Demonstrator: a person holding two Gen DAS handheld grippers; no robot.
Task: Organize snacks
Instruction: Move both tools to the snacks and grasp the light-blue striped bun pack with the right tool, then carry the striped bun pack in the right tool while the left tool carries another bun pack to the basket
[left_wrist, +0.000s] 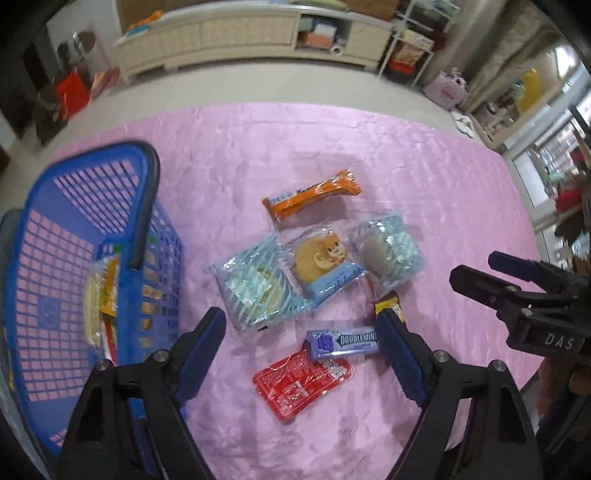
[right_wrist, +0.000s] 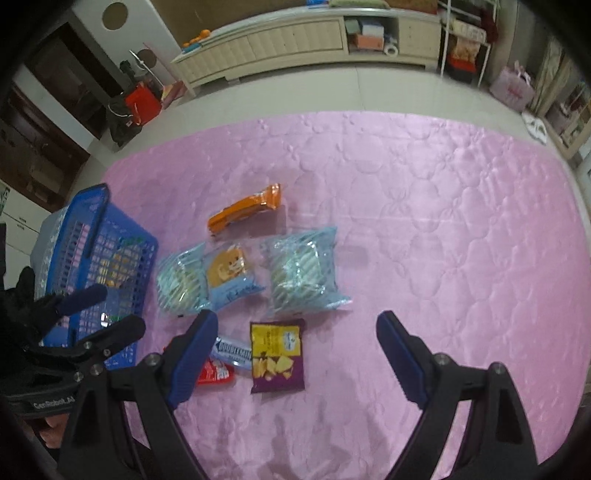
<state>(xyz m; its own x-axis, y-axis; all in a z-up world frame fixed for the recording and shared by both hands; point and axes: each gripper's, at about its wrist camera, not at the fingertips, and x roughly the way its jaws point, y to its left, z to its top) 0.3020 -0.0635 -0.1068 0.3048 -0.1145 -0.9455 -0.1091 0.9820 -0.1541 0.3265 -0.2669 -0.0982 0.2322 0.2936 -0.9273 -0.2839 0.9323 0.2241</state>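
While both grippers are held above the pink quilted cloth (right_wrist: 424, 229), nothing has yet been grasped: the left gripper (left_wrist: 301, 334) is spread wide with empty jaws, and the right gripper (right_wrist: 295, 341) is likewise wide open and holds nothing. The loose snacks are grouped at the cloth's centre, with the blue basket (left_wrist: 44, 206) at about nine o'clock of them, one packet (left_wrist: 101, 299) already lying inside. Framed between the left jaws are the Doublemint gum pack (left_wrist: 343, 343) and, at its six o'clock and partly beneath it, the red packet (left_wrist: 299, 384). At twelve o'clock of the gum lie the bear-print cake pack (left_wrist: 325, 266), flanked by two blue striped packs (left_wrist: 255, 288) (left_wrist: 388, 251), and farther on the orange bar (left_wrist: 314, 194). The purple and yellow chip bag (right_wrist: 277, 354) is seen just beside the gum at three o'clock. The gum is judged the likely next pick; the jaws would best be lowered squarely across its narrow sides, so that the red packet underneath is not caught as well.
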